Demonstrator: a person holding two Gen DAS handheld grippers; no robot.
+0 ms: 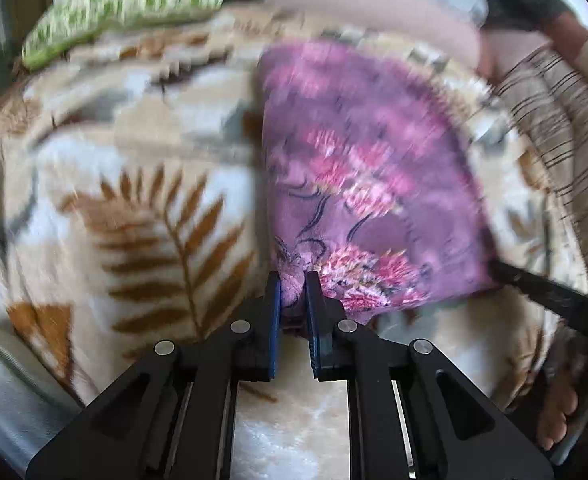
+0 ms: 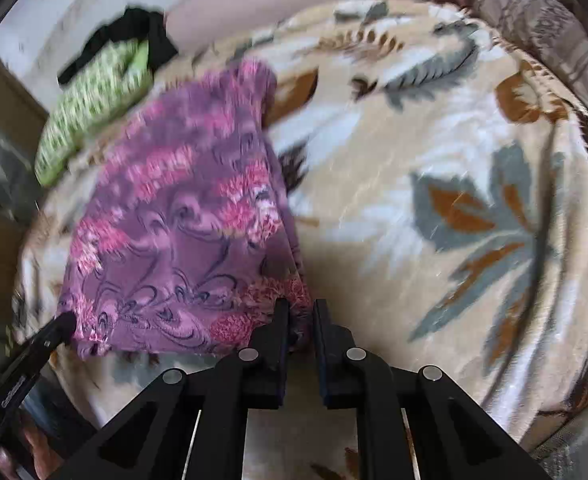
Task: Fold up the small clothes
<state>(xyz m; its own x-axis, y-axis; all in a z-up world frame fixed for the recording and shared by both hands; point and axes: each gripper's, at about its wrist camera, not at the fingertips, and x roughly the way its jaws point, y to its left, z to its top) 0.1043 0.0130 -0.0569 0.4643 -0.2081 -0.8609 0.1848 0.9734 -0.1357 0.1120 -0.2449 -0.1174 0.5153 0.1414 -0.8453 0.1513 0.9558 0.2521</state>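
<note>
Left tool (image 1: 294, 280) and right tool (image 2: 300, 306), lower centre, each pinching a cloth (image 1: 354, 168) corner over bed (image 1: 153, 208); risk: thin bite slipping, uneven fold.

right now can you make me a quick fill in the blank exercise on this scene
1. Both grippers pinch the near edge of a ____ floral garment.
2. The blanket under it has a ____ pattern.
3. The folded green and white cloth lies at the blanket's ____ edge.

Missing words: purple; leaf; far
</note>
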